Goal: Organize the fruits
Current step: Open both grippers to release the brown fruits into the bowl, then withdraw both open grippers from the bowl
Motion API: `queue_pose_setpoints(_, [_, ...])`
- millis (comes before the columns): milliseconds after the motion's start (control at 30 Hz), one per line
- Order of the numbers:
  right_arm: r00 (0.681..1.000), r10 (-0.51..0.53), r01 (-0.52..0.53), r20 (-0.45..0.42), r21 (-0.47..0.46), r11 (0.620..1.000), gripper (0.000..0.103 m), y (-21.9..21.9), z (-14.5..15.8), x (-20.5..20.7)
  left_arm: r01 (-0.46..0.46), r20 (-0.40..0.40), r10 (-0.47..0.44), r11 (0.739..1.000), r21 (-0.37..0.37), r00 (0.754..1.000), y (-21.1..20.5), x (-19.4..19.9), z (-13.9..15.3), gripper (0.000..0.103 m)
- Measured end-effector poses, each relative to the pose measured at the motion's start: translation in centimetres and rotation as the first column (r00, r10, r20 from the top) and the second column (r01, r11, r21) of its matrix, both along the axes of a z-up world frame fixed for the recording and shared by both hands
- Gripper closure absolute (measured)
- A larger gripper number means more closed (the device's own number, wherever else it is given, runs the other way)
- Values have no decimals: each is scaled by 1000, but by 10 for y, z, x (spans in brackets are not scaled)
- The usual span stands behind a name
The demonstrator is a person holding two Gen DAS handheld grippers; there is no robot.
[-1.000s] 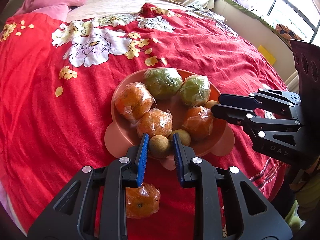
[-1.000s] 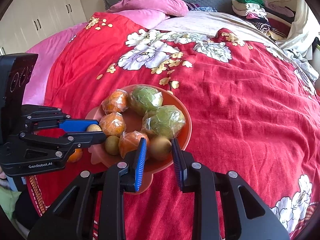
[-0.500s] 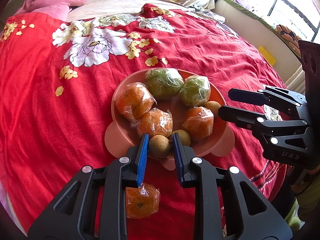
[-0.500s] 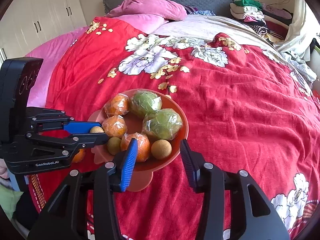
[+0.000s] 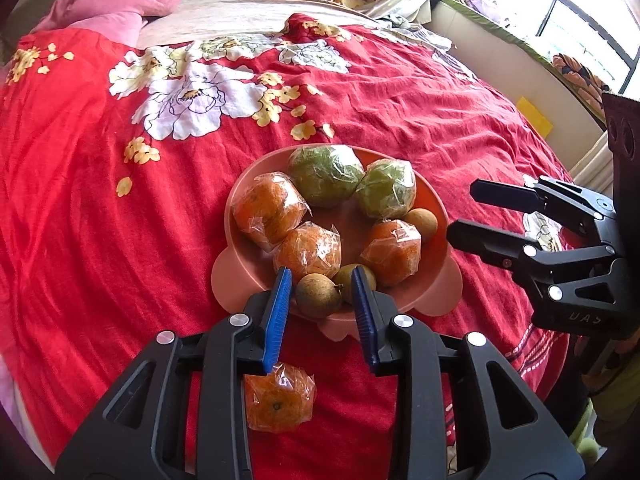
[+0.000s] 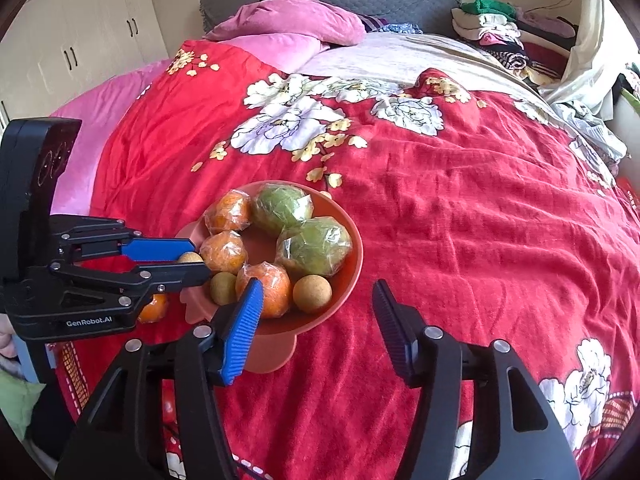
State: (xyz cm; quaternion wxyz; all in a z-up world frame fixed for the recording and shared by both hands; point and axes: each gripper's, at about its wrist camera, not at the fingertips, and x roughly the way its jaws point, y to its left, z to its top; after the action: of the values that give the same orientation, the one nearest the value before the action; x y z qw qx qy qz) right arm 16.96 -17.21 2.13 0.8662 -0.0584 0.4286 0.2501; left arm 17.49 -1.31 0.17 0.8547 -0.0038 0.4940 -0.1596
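One longan sits loosely between the parted left tool; free it gently above the bowl. Right tool gapes empty.

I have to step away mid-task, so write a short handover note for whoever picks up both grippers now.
Left gripper: open around a small brown round fruit at the near rim of the pink flower-shaped plastic plate.
Right gripper: open, empty, beside the plate.
Done: three plastic-wrapped oranges, two wrapped green fruits and three small brown fruits sit in the plate.
Left: one wrapped orange lies on the red floral blanket below the left gripper.
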Motion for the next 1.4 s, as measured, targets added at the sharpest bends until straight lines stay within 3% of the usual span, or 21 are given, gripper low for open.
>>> queue_pose_setpoints(700, [1000, -15, 15, 27, 2, 1000, 28, 0, 11, -9, -47, 55, 47, 999, -4, 997, 9, -11, 23, 55])
queue_pose_setpoints(1400, [995, -27, 28, 94, -9, 1000, 11, 0, 27, -18, -102, 83, 101, 995, 1, 991, 18, -18, 38, 21])
